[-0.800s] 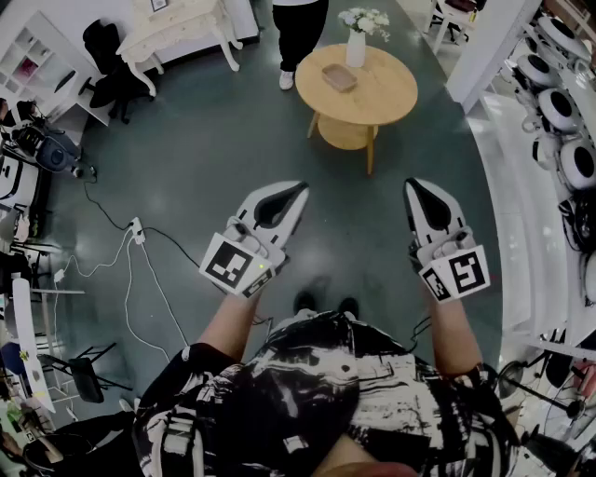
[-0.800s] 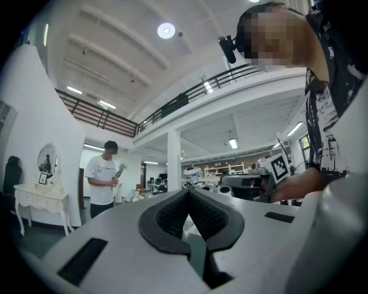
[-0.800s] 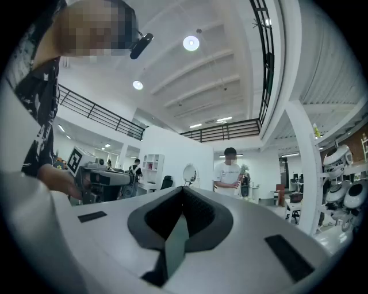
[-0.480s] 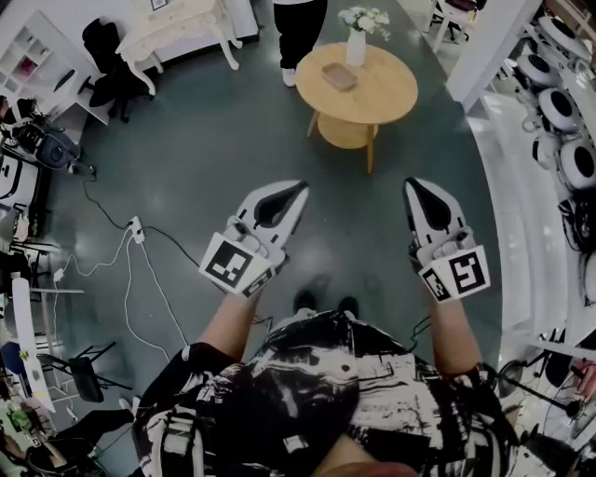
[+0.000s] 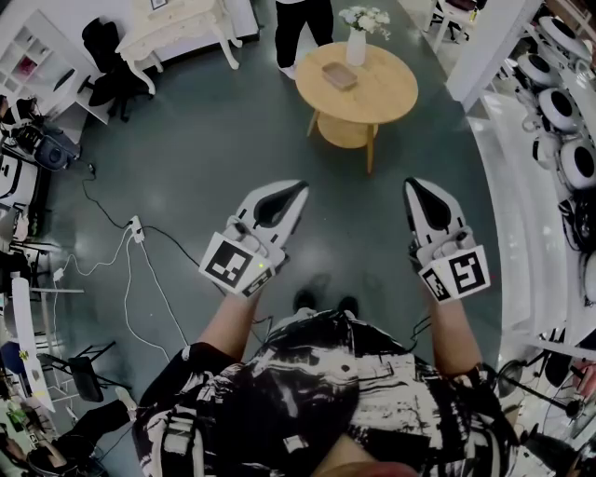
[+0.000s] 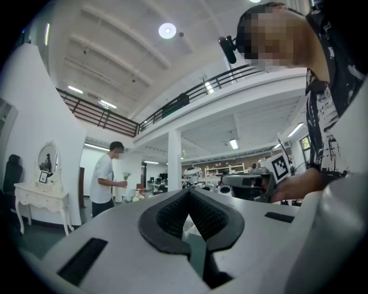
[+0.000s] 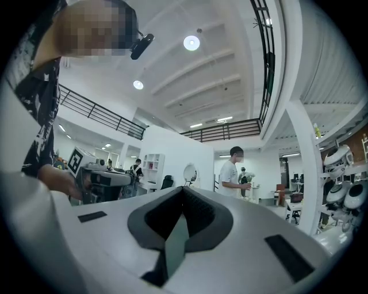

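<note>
Both grippers are held level at waist height over the grey floor [image 5: 186,158], pointing toward 12 o'clock, well short of anything that could be grasped. The left gripper [image 5: 294,191] is angled slightly toward 1 o'clock and the right gripper [image 5: 413,186] slightly toward 11 o'clock. This looks like a relaxed carrying pose rather than a reach.

In the left gripper view, the dark ribbed pads of the left gripper [image 6: 188,192] are seen pressed together at the tips, with nothing caught between them. The same is seen of the right gripper [image 7: 183,189] in its own view (only background shows through the hollow behind the tips).

The nearest things lie at 12 o'clock, well apart from both grippers. A round wooden table [image 5: 391,93] is seen there, bearing a white vase [image 5: 356,48] of pale flowers [image 5: 365,19] near its far edge. A small wooden tray [image 5: 339,77] lies just beside the vase, toward the table's middle.

A second person [image 5: 300,28] is standing at the table's far side, at about 11 o'clock, and is seen side-on in the right gripper view [image 7: 231,175]. A white console table [image 5: 177,28] stands at 10 o'clock. A power strip [image 5: 138,230] with trailing cables lies at 9 o'clock, and white robots [image 5: 559,107] are lined up at 2 o'clock.
</note>
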The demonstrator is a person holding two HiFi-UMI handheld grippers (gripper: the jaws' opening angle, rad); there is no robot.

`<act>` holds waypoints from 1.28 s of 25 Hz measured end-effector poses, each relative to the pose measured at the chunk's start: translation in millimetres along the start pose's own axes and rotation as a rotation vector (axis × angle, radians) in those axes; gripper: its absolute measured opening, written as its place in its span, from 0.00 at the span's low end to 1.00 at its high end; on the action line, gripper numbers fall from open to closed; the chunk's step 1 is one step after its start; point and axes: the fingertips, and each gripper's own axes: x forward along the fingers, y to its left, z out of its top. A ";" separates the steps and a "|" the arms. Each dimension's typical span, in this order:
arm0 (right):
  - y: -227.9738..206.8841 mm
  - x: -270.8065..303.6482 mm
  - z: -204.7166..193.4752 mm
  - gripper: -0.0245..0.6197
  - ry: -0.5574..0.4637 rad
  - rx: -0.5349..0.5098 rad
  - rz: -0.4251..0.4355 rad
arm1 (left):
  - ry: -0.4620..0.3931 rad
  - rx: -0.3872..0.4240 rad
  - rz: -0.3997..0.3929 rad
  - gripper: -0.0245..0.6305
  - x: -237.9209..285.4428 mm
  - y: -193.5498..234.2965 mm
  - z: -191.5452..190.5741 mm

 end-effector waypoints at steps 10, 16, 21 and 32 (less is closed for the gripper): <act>-2.9 2.4 1.8 0.34 -0.036 0.064 0.023 | 0.004 -0.002 0.001 0.04 1.6 -0.1 -1.9; -3.0 8.1 3.3 0.78 -0.061 0.086 0.010 | 0.004 -0.002 0.001 0.04 2.4 1.8 -1.3; 5.6 13.8 3.2 0.93 -0.075 0.053 0.013 | 0.008 -0.006 0.003 0.04 -0.4 8.6 -4.8; 17.0 30.7 -5.1 0.93 -0.058 0.052 0.003 | 0.016 -0.017 -0.009 0.04 -8.4 29.5 -13.8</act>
